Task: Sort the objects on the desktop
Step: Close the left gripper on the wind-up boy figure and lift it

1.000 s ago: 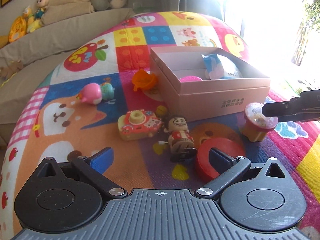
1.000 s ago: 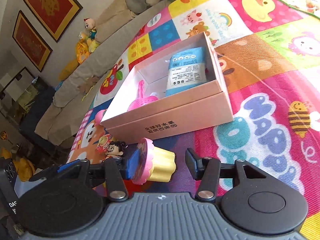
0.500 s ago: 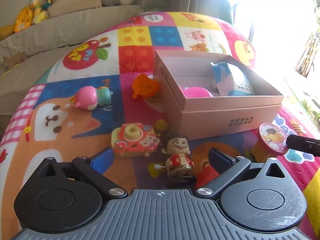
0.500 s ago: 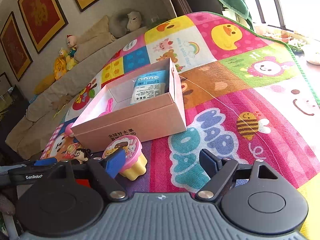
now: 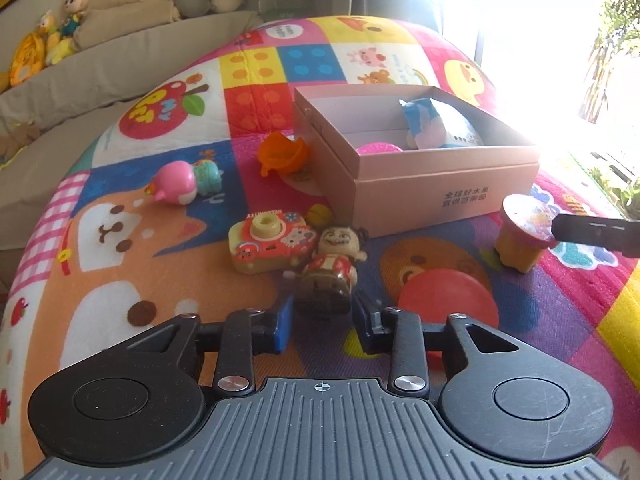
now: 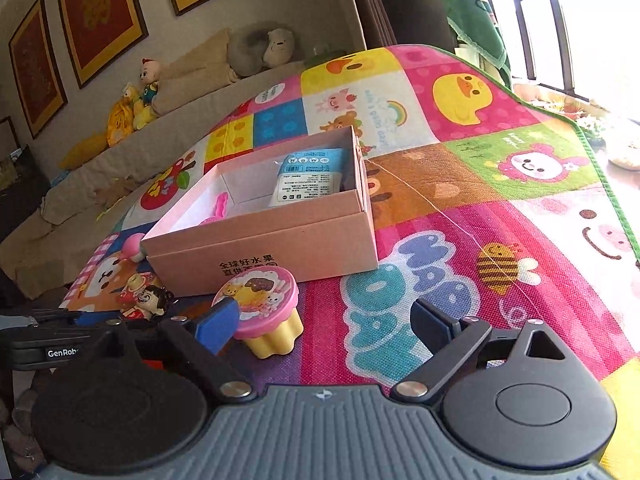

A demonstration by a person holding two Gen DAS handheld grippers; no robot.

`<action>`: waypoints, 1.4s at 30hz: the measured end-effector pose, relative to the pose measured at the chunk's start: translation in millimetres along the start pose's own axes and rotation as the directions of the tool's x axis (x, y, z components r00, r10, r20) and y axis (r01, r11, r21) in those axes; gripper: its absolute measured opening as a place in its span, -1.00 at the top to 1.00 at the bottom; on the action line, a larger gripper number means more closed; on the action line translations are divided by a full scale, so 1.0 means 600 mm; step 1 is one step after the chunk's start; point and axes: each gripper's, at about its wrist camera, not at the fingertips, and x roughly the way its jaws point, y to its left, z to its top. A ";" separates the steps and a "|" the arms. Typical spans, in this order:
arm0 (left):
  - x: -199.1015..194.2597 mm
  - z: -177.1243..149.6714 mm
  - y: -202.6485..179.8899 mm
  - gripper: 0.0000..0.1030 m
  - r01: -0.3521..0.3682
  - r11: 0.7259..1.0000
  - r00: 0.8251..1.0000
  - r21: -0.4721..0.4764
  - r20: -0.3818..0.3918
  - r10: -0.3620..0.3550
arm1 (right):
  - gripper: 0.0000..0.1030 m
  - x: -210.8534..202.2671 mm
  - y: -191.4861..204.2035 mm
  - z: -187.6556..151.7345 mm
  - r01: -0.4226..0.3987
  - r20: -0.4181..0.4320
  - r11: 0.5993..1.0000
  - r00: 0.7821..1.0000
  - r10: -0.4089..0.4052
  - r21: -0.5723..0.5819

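Note:
A wind-up doll (image 5: 330, 268) in a red shirt stands on the play mat, and my left gripper (image 5: 324, 320) is shut on its base. A pink-topped yellow cupcake toy (image 6: 266, 320) stands upright on the mat in front of the pink cardboard box (image 6: 260, 248). My right gripper (image 6: 324, 319) is opening around it. Its left fingertip (image 6: 218, 322) sits beside the cupcake and the right pad is far off, so nothing presses on the toy. In the left wrist view the cupcake toy (image 5: 520, 240) shows with a right finger (image 5: 596, 232) beside it.
The box (image 5: 440, 184) holds a blue packet (image 5: 436, 128) and a pink item (image 5: 378, 148). On the mat lie a toy camera (image 5: 266, 244), a red disc (image 5: 444, 300), an orange toy (image 5: 282, 154) and a pink bird toy (image 5: 176, 188). A sofa with plush toys runs behind.
My left jaws went from wide open to shut on the doll. My right jaws spread and released the cupcake, which went from tilted on its side to upright on the mat.

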 end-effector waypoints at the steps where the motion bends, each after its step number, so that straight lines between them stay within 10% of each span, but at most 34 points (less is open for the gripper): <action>1: -0.009 -0.007 0.006 0.37 -0.001 1.000 1.000 0.004 -0.003 0.001 | -0.84 0.000 0.001 0.000 0.001 0.000 1.000 1.000 -0.001 -0.003; 6: -0.043 -0.033 0.051 0.33 -0.089 0.996 0.996 -0.010 0.004 0.089 | -0.89 0.000 0.004 -0.002 0.009 0.000 1.000 1.000 -0.009 -0.015; 14: -0.021 0.000 0.029 -0.32 0.018 0.999 0.998 -0.029 0.063 -0.016 | -0.90 -0.004 0.016 -0.004 0.042 0.021 0.998 0.999 -0.041 -0.051; 18: 0.022 0.019 0.002 -0.23 0.027 1.000 0.999 -0.006 0.037 -0.027 | -0.91 -0.004 0.014 -0.004 0.045 0.023 0.998 0.999 -0.044 -0.043; 23: 0.025 0.020 -0.004 0.36 0.009 1.000 0.998 0.028 0.059 -0.010 | -0.91 -0.003 0.009 -0.003 0.033 0.021 0.999 0.999 -0.032 -0.025; 34: -0.109 -0.024 0.010 0.36 0.029 0.990 0.992 0.136 0.115 -0.045 | -0.92 -0.001 0.007 -0.003 0.034 0.017 0.999 0.999 -0.033 -0.021; 42: -0.125 -0.060 0.064 -0.07 -0.123 0.989 0.987 0.083 0.111 0.113 | -0.94 -0.002 0.013 -0.004 0.047 0.023 0.998 0.999 -0.046 -0.040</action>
